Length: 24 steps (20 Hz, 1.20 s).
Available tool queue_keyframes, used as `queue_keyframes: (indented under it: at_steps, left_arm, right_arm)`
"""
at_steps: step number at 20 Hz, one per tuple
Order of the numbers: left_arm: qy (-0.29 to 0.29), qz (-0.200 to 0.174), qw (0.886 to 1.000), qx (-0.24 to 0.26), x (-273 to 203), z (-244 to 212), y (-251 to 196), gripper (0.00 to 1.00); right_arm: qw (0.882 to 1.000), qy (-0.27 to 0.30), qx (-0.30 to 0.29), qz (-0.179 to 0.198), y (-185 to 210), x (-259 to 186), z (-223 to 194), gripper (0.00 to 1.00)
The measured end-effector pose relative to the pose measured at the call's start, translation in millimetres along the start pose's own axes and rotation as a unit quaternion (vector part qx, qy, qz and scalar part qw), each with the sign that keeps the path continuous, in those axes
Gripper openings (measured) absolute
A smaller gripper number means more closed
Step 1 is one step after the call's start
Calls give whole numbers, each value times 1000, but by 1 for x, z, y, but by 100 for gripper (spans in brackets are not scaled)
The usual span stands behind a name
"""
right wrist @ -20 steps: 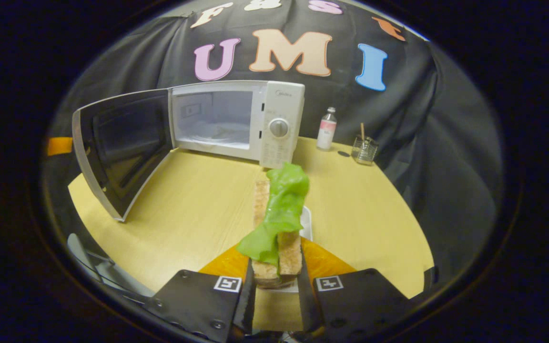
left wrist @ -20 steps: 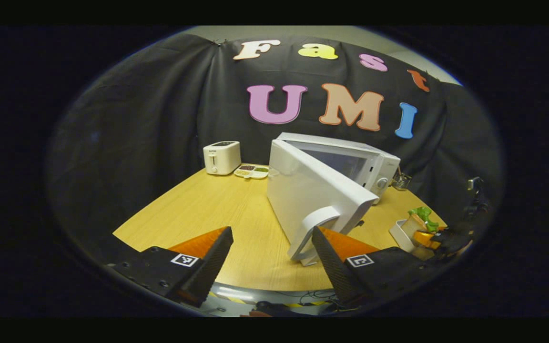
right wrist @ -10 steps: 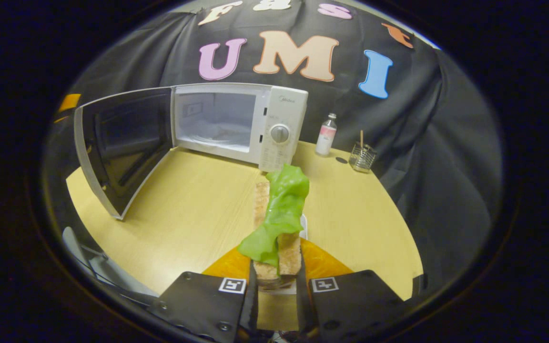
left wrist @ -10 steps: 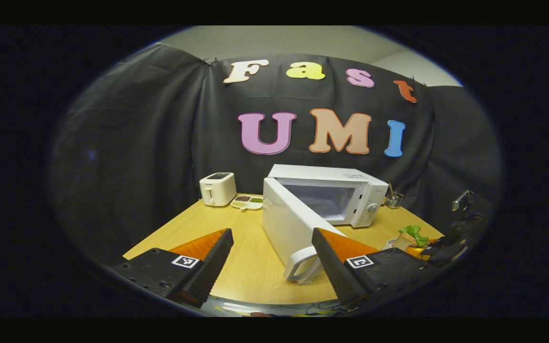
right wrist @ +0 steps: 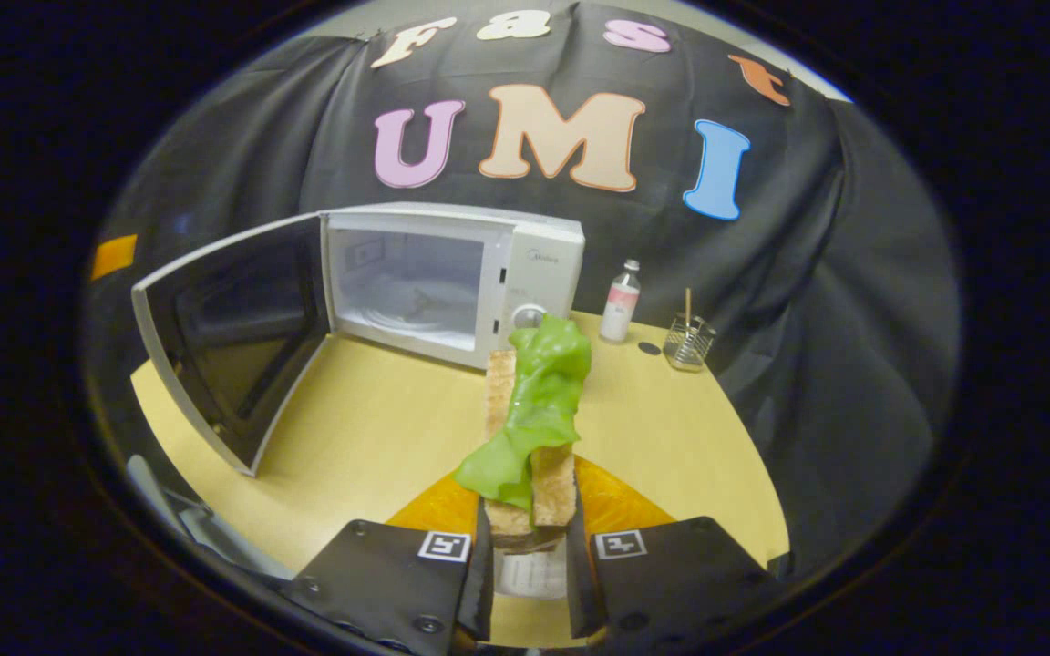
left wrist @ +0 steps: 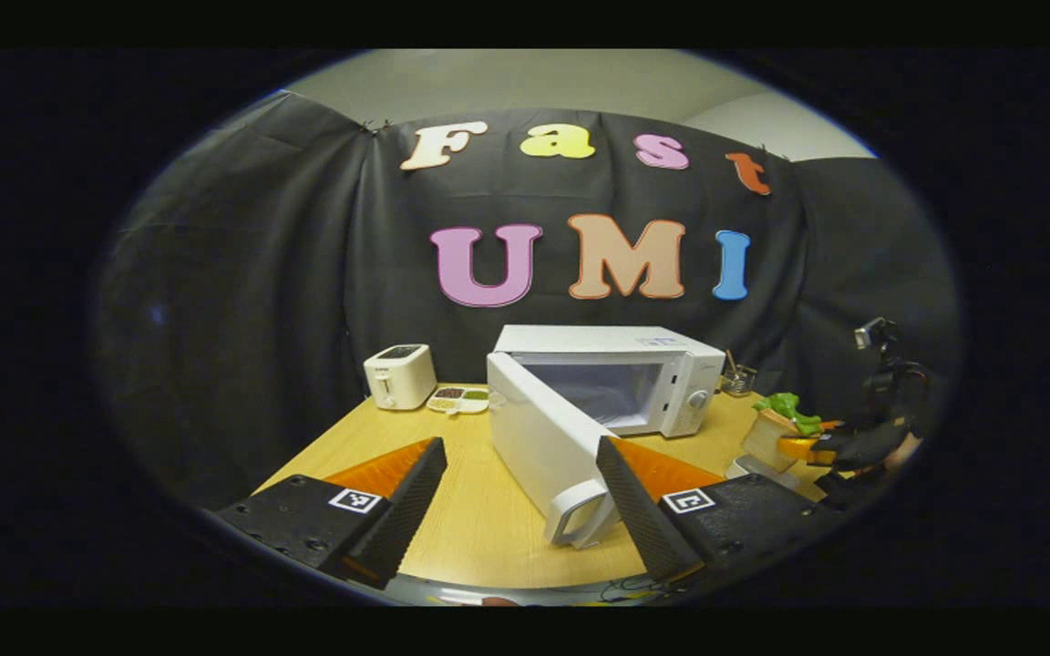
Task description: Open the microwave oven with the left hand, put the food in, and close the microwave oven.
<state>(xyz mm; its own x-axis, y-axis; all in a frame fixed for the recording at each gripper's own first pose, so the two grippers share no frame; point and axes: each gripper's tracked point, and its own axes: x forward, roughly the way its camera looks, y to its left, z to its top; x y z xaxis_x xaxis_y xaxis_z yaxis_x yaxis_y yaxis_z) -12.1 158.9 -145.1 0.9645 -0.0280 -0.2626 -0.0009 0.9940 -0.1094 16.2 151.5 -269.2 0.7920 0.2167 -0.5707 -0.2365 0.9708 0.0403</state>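
**Microwave door stood open while the sandwich hung over the table**

The microwave oven [right wrist: 452,278] sat toward the back of the wooden table [right wrist: 379,437], its door [right wrist: 229,337] swung wide to the left and the cavity bare. In the left gripper view the door [left wrist: 539,437] was seen from its white outer side, and its handle [left wrist: 580,515] lay just beside the right finger of the left gripper [left wrist: 520,510]. That finger overlapped the handle's edge, so whether the two touched could not be told. The left gripper's fingers stood far apart with nothing between them.

The right gripper [right wrist: 527,565] was clamped on the food, a sandwich [right wrist: 534,428] of toasted bread with a green lettuce leaf draped over its top. Both fingers pressed its lower sides; the bottom of the sandwich was hidden between them. It was held above the table, in front of the microwave oven and outside the cavity, covering part of the control dial behind it. A white tray [right wrist: 530,574] showed partly beneath the fingers.

At the right edge of the left gripper view the same sandwich [left wrist: 776,424] appeared small and blurred, with the hand [left wrist: 862,446] holding that gripper cut off by the rim.

A toaster [left wrist: 399,375] and a divided dish [left wrist: 458,398] stood at the table's far left; a small bottle [right wrist: 619,314] and a glass holder [right wrist: 687,342] stood to the right of the microwave oven.
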Motion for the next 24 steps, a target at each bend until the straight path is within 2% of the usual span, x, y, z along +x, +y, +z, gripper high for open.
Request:
queue_keyframes:
  at_steps: [4,6,10,11,14,17,20,24]
  left_arm:
    - [-11,-23,1000,10,3,5,10,96]
    - [-14,-30,999,11,7,7,14,96]
    - [-29,-41,999,-5,12,15,19,96]
    - [-30,-44,999,-5,14,16,19,96]
    - [-34,-55,998,0,16,18,22,96]
    - [-23,-62,998,-13,19,12,23,93]
    - [-13,-74,997,-28,22,10,19,96]
    - [5,-53,998,-26,24,-3,36,96]
  right_arm:
    - [996,2,82,35,48,29,30,29]
    - [990,7,132,46,69,48,41,29]
    - [964,26,255,72,113,88,60,29]
    - [960,28,267,75,123,96,65,35]
    - [948,29,306,89,150,117,77,34]
    - [930,35,358,76,163,148,82,34]
    - [907,34,414,68,174,173,95,35]
    - [882,27,468,36,180,205,99,34]
